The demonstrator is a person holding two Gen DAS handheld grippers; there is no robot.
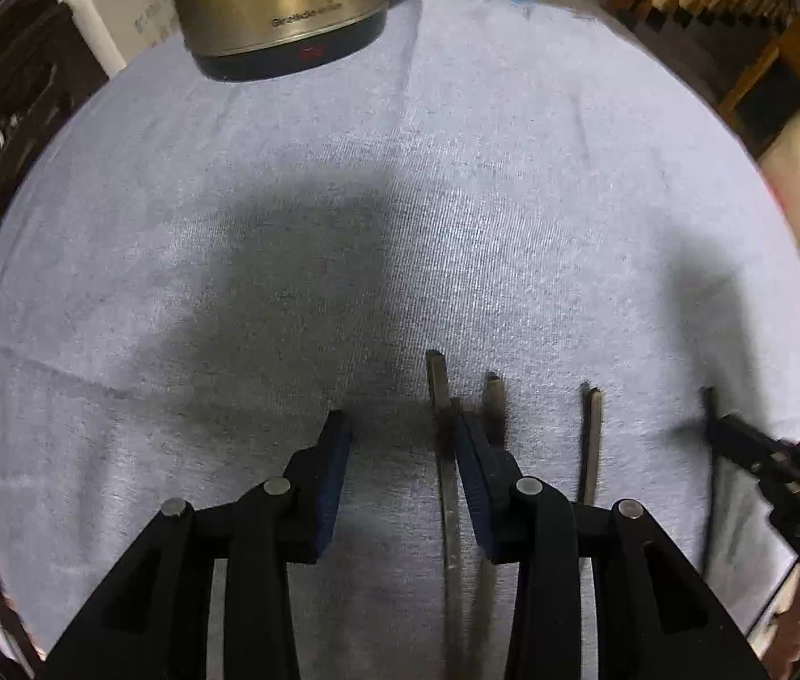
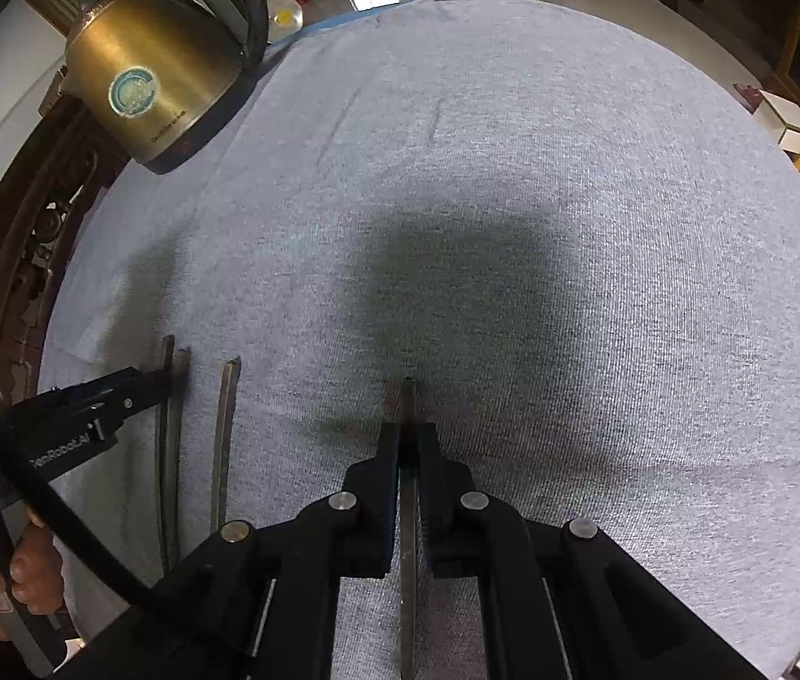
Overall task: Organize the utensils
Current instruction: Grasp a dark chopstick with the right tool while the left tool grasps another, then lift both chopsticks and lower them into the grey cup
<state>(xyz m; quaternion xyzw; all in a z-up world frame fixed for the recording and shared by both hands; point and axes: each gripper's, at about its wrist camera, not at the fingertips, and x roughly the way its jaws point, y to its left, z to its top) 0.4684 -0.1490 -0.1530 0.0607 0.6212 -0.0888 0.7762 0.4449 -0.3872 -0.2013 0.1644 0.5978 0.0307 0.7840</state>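
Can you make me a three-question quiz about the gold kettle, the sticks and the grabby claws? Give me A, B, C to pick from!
1. Where is the kettle?
A. in the middle, among the sticks
B. at the far edge of the grey cloth, away from the sticks
C. held in a gripper

2. How many dark sticks lie on the cloth?
A. two
B. four
C. seven

3. What is the right gripper doing?
A. it is wide open with nothing in it
B. it is pinching the cloth
C. it is shut on one stick

Answers:
1 B: the kettle stands at the far left edge of the grey cloth, well beyond the stick tips.
2 B: the left wrist view shows four sticks side by side.
3 C: the right gripper has both fingers pressed against one stick.
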